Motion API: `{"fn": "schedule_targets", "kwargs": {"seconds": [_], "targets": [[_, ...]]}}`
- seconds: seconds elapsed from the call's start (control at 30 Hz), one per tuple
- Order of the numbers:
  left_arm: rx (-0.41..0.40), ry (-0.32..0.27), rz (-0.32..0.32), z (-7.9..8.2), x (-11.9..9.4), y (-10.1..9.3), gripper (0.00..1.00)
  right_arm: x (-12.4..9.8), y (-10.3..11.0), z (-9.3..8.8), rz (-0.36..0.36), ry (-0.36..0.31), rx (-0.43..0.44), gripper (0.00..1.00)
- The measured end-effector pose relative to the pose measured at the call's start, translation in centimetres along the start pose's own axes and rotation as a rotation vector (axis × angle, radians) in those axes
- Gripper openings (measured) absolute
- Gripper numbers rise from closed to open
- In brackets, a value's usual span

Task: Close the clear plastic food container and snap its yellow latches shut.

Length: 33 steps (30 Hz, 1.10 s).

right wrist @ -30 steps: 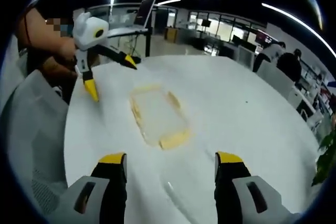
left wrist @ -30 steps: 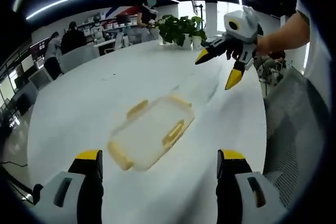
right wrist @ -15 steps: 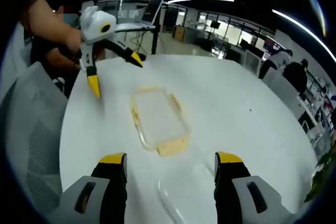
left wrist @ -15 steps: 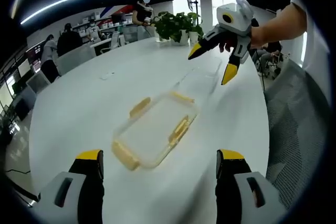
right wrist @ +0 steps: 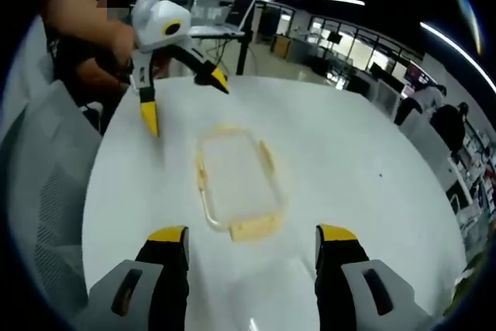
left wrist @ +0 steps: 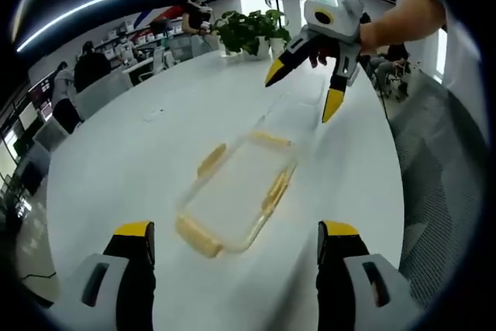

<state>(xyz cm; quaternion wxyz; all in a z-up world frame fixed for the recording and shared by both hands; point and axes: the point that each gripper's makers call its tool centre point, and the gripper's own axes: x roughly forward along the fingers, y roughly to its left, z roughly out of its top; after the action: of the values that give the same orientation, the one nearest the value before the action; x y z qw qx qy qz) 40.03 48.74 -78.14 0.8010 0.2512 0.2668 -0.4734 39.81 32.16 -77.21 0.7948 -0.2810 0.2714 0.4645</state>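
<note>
Left gripper (left wrist: 232, 239) gapes before clear, yellow-latched container (left wrist: 236, 191) flat on table (left wrist: 132, 153).

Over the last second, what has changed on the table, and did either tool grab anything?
Nothing was taken hold of or let go. Both views crept a little nearer the clear container, but that is the cameras moving with the hands. The container lies in the same place on the white table, yellow latches out. The left tool and right tool stay open, held above the table.

Left hand-held gripper (left wrist: 236, 242): jaws apart above white tabletop (left wrist: 139, 153). Clear container (left wrist: 236, 191) lies flat ahead. Right hand-held gripper (left wrist: 302, 98) hovers beyond, jaws spread.
</note>
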Motion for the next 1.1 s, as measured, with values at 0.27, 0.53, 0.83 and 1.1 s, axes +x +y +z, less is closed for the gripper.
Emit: {"fn": "schedule_targets", "kwargs": {"seconds": [0.27,0.53,0.83,1.1], "targets": [[0.054,0.031,-0.022,-0.4,0.3,0.5,0.85,0.8,0.1,0.0,0.039,0.018,-0.025,0.64],[0.070,0.058,-0.035,-1.1,0.5,1.3,0.83,2.0,0.6,0.0,0.075,0.046,-0.060,0.62],[0.125,0.105,-0.069,-2.1,0.9,1.3,0.81,2.8,1.0,-0.3,0.111,0.087,-0.127,0.61],[0.203,0.144,-0.101,-2.1,1.5,1.4,0.80,3.5,0.9,-1.1,0.135,0.138,-0.163,0.61]]}}
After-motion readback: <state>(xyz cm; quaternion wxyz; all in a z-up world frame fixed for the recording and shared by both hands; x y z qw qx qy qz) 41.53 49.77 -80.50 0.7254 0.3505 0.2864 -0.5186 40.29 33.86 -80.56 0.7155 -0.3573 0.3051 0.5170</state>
